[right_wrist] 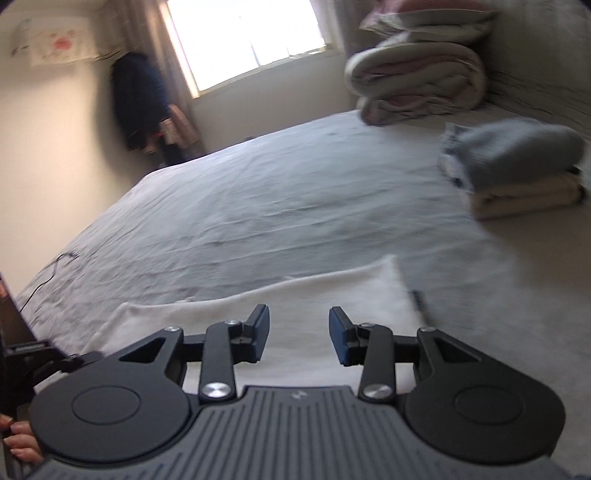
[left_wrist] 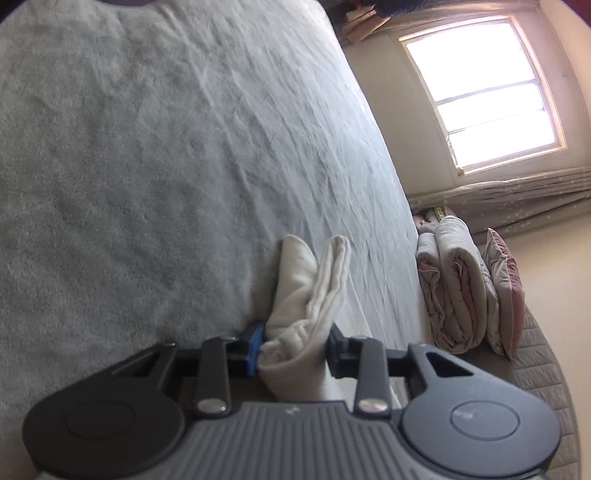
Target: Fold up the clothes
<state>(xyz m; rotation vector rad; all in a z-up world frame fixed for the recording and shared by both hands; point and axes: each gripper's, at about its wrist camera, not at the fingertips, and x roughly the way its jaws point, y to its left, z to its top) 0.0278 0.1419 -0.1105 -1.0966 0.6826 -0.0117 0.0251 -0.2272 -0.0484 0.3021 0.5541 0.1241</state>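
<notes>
The cream cloth [left_wrist: 306,295] is bunched between the jaws of the left tool [left_wrist: 295,347], which is clamped on it. From the grip, two rounded folds of the cloth stick out forward over the bed [left_wrist: 166,147], and a thicker wad hangs back toward the tool's body. In the right wrist view the same cream cloth [right_wrist: 295,314] lies spread flat on the bed [right_wrist: 277,203], close to the near edge, with one corner pointing toward the far right. The right tool [right_wrist: 298,334] hangs just above it with its jaws apart and nothing between them; whether the pads touch the fabric cannot be told.

On the bed to the right of the cloth sits a small stack [right_wrist: 517,166]: a grey folded piece on top of a cream one. It is blurred. Farther back, at the head of the bed, a rolled quilt [right_wrist: 413,77] in pale and pink tones lies with a pillow on top. The left wrist view shows that quilt [left_wrist: 458,280] at the bed's edge, with a pink pillow [left_wrist: 504,280] just beside it.

A bright window [right_wrist: 251,33] fills the far wall. Dark clothes [right_wrist: 140,99] hang in the corner beside it. A thin cable [right_wrist: 48,273] trails over the bed's left edge. Fingertips of a hand [right_wrist: 20,443] show at the lower left of the right wrist view.
</notes>
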